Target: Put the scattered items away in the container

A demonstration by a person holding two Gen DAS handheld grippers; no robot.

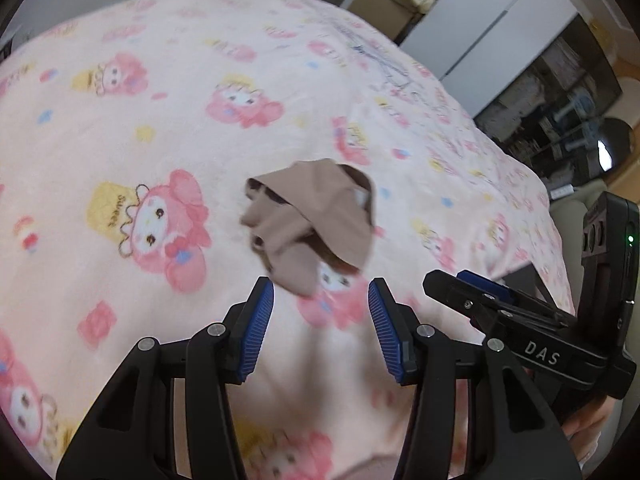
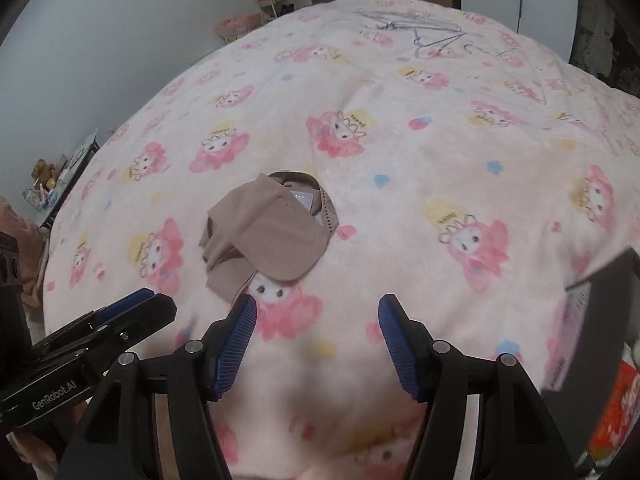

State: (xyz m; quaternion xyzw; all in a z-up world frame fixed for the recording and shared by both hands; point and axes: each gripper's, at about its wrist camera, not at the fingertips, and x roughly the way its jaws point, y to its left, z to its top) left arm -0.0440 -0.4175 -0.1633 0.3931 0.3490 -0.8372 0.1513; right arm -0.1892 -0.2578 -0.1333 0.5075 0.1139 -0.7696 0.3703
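Entry: the beige garment (image 1: 310,224) is your reference. It lies crumpled and partly folded over itself on the pink cartoon-print blanket (image 1: 140,92), with a pale label showing near its far edge in the right wrist view (image 2: 267,232). Nothing grips it.

Your left gripper (image 1: 321,326) sits just on the near side of the garment, fingers spread wide and released; the blue ribbed pads (image 1: 258,328) hold nothing, and the garment's lowest flap falls in line with the gap between them. Whether that flap touches a pad cannot be told.

Your right gripper (image 2: 316,344) is also near the garment's near edge, offset to its right, fingers apart and empty, blue pads (image 2: 236,344) over bare blanket (image 2: 440,152).

Each gripper shows in the other's camera: the right one (image 1: 486,290) right of the garment, the left one (image 2: 132,302) left of it.

Wire hangers (image 2: 432,36) lie on the blanket well beyond the garment. A dark container edge (image 2: 600,320) sits at the blanket's right border, well apart from the garment.
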